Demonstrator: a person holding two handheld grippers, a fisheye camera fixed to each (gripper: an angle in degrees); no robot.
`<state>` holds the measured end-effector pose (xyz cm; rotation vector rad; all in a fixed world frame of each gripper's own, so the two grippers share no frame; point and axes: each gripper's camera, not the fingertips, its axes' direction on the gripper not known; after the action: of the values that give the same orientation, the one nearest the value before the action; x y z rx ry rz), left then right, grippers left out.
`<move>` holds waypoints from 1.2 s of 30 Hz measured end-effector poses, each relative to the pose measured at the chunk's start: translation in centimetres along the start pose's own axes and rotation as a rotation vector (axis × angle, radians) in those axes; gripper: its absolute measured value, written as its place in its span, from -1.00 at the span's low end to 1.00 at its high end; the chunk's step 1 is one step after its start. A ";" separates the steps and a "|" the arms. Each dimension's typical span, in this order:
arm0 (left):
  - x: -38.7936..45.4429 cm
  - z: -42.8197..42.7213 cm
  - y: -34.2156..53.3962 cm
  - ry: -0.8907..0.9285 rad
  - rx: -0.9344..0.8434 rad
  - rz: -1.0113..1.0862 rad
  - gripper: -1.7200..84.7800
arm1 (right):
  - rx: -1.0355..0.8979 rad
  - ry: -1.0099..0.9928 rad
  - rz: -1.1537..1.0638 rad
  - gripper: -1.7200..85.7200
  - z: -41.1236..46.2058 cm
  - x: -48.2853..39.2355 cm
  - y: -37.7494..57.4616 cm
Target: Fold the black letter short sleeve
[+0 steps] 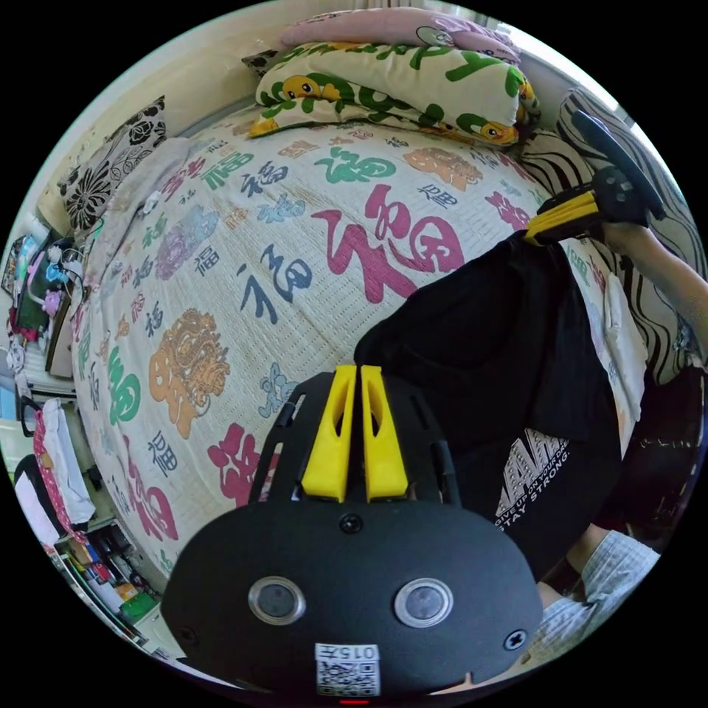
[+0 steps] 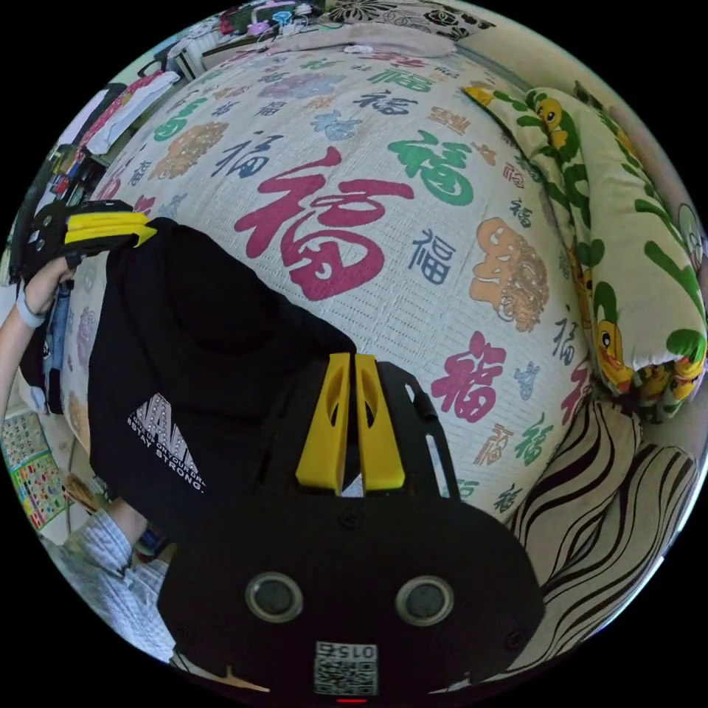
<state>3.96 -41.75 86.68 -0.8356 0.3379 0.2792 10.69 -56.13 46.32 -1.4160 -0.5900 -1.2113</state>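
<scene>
Two grippers: both clamp the black short sleeve (image 1: 509, 346) at one edge, holding it up over the bed (image 1: 243, 243).
Left gripper (image 1: 358, 372): yellow jaws pressed together, pinching a corner of the cloth.
Right gripper (image 2: 349, 361): jaws closed on the other corner.
Shirt: hangs between them, white lettering low on the front.
Bed: patterned cover, folded duck-print quilt (image 1: 398, 81) at one end.

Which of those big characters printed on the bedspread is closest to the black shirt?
The big pink character in the middle of the bedspread: the black shirt nearly touches its lower edge, while the green and orange ones lie farther off.
</scene>
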 end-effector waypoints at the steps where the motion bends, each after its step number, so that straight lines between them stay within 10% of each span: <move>1: -0.1 -0.9 -0.1 -0.010 0.019 -0.018 -0.96 | 0.021 -0.002 0.035 -0.98 -0.6 0.5 0.5; 13: 8.9 -10.4 17.6 0.083 0.334 0.084 -0.95 | 0.234 -0.296 0.015 -0.98 -4.2 -1.5 20.1; 25: 26.0 -6.3 38.4 0.099 -0.012 0.187 -0.95 | -0.037 -0.434 -0.066 -0.98 4.5 -12.8 40.5; 36: 24.8 -2.9 42.7 0.007 -0.232 -0.007 -0.96 | -0.228 -0.346 -0.047 -0.98 9.3 -13.6 42.6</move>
<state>10.19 -13.99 46.24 -1.0663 0.3125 0.3124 46.44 -54.35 17.90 -1.8339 -0.7421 -1.1025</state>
